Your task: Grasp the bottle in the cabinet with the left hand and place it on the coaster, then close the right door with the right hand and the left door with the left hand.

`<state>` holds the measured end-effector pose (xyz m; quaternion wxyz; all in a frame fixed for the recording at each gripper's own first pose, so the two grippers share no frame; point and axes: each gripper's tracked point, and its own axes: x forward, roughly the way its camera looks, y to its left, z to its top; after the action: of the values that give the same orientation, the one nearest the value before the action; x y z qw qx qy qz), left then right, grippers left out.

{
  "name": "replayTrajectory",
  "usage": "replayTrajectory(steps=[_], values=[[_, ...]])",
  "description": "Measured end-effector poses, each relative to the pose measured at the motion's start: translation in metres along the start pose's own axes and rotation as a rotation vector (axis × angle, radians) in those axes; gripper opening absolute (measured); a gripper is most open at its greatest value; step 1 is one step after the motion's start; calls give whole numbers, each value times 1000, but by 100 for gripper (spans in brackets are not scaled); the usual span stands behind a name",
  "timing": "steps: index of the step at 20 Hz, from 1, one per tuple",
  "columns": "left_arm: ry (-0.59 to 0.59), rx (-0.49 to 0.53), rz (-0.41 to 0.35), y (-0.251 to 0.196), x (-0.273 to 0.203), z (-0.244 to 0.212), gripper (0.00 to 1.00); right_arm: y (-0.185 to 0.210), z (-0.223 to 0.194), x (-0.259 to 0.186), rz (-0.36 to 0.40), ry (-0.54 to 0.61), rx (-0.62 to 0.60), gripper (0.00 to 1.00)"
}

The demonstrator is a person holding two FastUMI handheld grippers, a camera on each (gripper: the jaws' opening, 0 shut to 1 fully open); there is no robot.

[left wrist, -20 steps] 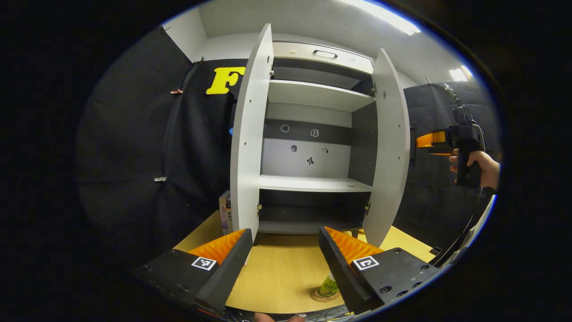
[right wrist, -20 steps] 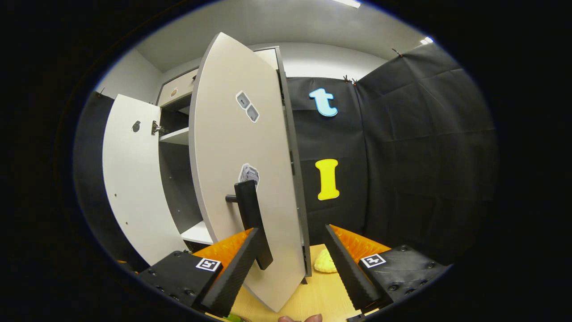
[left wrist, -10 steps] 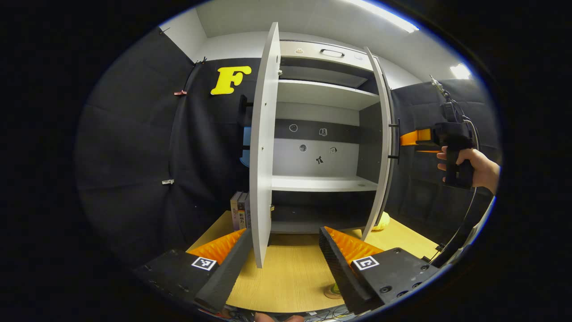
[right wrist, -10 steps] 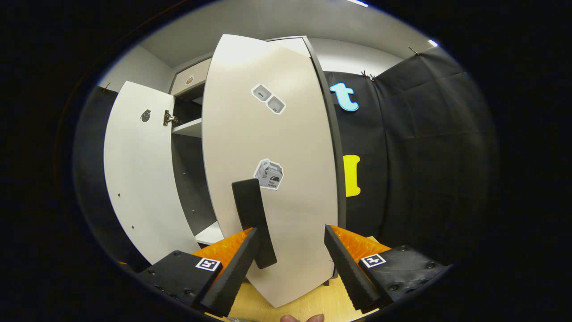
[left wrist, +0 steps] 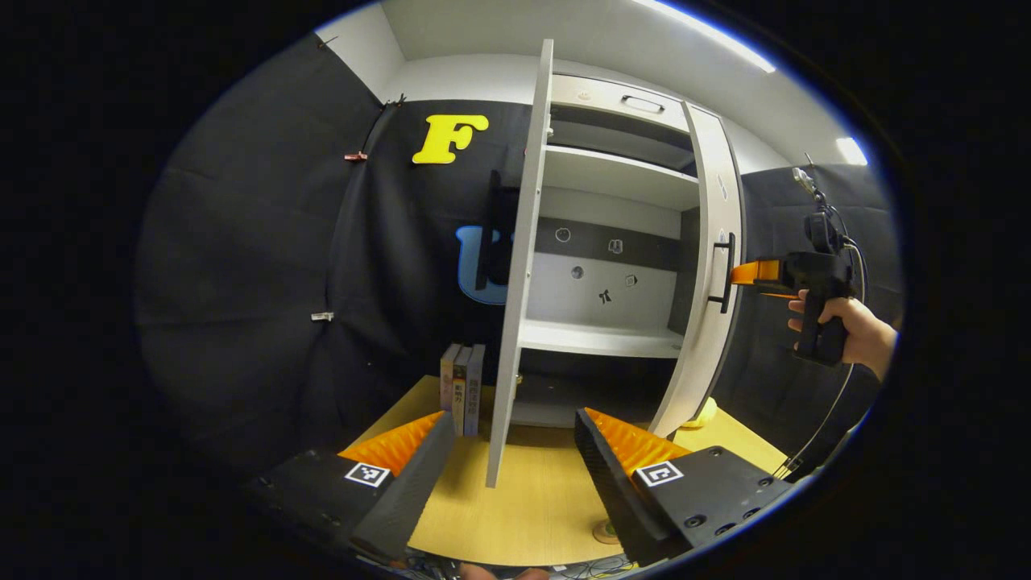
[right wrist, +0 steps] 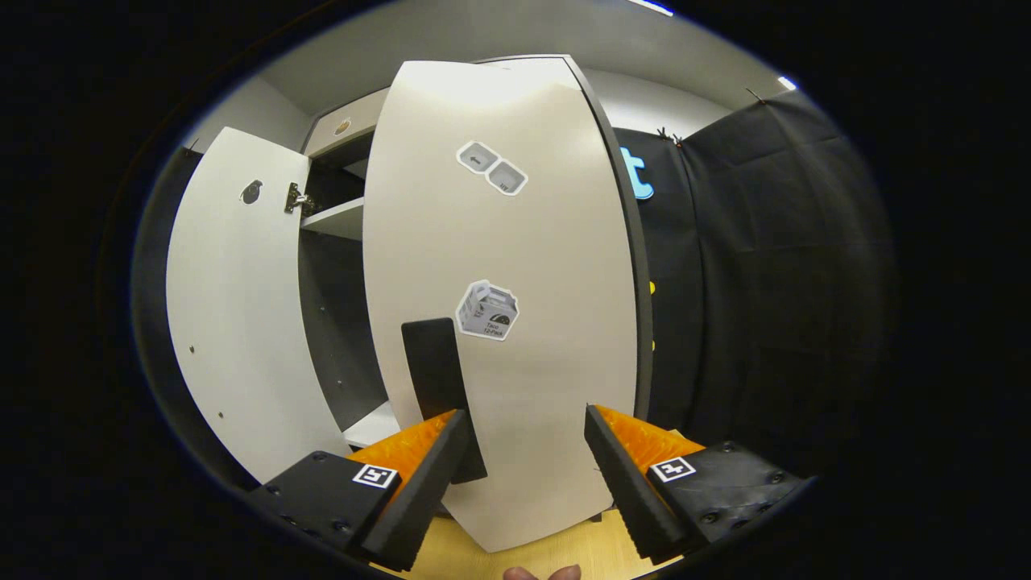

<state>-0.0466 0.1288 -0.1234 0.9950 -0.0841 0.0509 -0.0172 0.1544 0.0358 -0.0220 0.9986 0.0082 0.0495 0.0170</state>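
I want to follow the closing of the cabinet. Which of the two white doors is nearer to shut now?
The right white door, at the right gripper; the left white door stands wide open.

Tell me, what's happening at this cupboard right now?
A person works a hand-held gripper in each hand. The right hand-held gripper, jaws open, is up against the front of the cabinet's right door by its black handle, and that door is partly swung shut. The left door stands wide open, with the left hand-held gripper open in front of it. The shelves look empty.
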Motion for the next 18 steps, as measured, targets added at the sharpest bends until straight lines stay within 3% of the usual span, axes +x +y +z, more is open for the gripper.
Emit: replayTrajectory(steps=[9, 18], values=[[-25, 39, 38, 35, 22, 33, 95, 13, -3, 3, 1, 11, 4, 98], [-95, 52, 106, 94, 81, 112, 95, 17, -7, -57, 16, 7, -125, 98]])
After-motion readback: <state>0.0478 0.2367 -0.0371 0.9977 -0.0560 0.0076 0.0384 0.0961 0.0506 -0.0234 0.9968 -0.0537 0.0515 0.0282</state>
